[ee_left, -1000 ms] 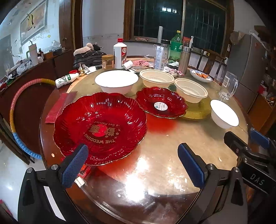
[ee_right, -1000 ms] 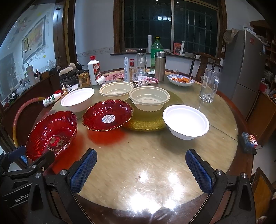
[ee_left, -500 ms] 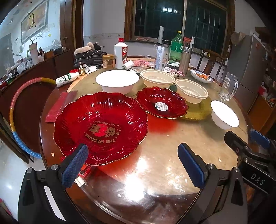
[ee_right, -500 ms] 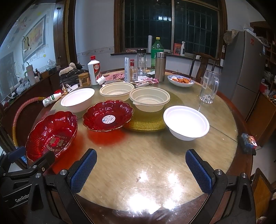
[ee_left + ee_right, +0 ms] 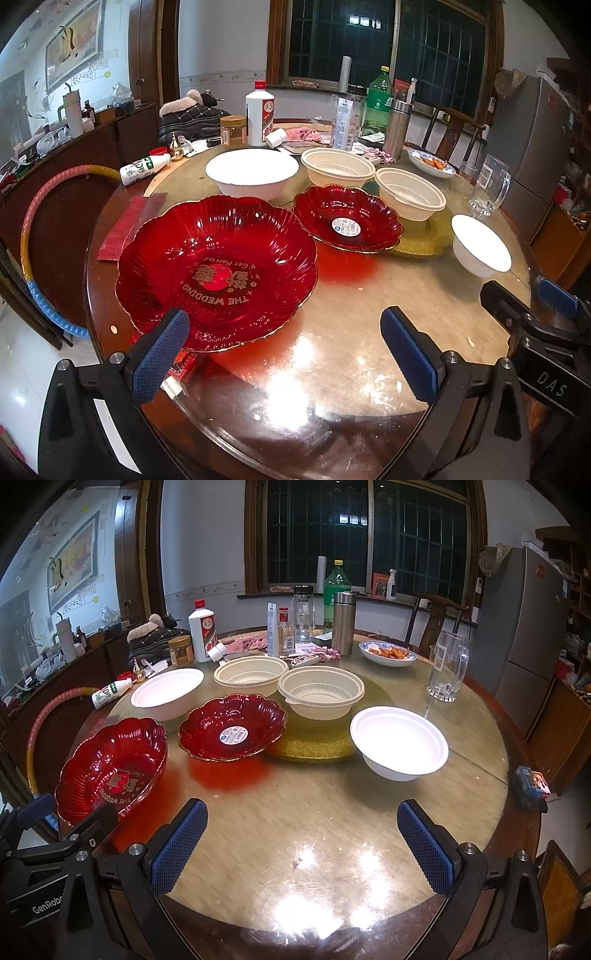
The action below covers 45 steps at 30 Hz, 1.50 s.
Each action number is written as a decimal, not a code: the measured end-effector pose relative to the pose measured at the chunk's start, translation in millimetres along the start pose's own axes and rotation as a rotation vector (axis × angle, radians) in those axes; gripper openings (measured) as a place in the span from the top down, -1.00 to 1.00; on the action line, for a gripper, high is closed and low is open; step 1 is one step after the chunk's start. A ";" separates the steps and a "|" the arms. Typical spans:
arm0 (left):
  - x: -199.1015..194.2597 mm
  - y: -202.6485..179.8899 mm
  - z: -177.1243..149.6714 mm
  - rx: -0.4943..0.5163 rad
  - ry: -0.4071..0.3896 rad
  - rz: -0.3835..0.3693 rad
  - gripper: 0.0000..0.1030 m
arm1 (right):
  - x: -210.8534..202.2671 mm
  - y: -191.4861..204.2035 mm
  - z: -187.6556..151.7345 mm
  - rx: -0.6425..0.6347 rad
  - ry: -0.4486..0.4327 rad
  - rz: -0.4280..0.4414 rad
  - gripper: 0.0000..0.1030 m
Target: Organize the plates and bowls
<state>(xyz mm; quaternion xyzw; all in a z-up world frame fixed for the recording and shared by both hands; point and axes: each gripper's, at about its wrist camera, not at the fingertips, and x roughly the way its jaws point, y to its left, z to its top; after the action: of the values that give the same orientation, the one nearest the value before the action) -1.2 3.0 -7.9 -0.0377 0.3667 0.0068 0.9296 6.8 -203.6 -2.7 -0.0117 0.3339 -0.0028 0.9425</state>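
Note:
A large red wedding plate (image 5: pixel 216 273) (image 5: pixel 112 766) lies at the near left of the round table. A smaller red plate (image 5: pixel 347 218) (image 5: pixel 232 727) with a sticker sits behind it, partly on a gold mat (image 5: pixel 317 742). Two white bowls (image 5: pixel 253 173) (image 5: pixel 400 740) and two cream plastic bowls (image 5: pixel 338 168) (image 5: pixel 319 690) stand around them. My left gripper (image 5: pixel 282 349) is open, its left finger over the big plate's near rim. My right gripper (image 5: pixel 301 847) hangs open over bare tabletop, nothing between its fingers.
Bottles (image 5: pixel 202 629), a steel flask (image 5: pixel 343 622), a glass mug (image 5: pixel 447 670) and a dish of food (image 5: pixel 388 653) crowd the table's far side. A hula hoop (image 5: pixel 40 236) leans at the left. A fridge (image 5: pixel 521 635) stands at the right.
Both views shift only slightly; the right gripper has edged a little forward. Nothing on the table has moved and both grippers stay open.

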 end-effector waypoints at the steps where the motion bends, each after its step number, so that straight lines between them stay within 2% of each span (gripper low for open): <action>1: -0.5 0.0 0.2 0.000 0.000 0.000 -1.00 | -0.5 0.2 0.2 0.000 0.000 -0.001 -1.00; 45: -5.3 2.8 -2.3 -0.004 -0.001 -0.001 -1.00 | -3.1 2.4 -0.8 -0.003 -0.005 0.001 -1.00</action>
<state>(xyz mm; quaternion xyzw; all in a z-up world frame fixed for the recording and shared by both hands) -6.8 5.7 -6.2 -0.0399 0.3660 0.0074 0.9297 3.9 -201.1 -1.5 -0.0130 0.3317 -0.0018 0.9433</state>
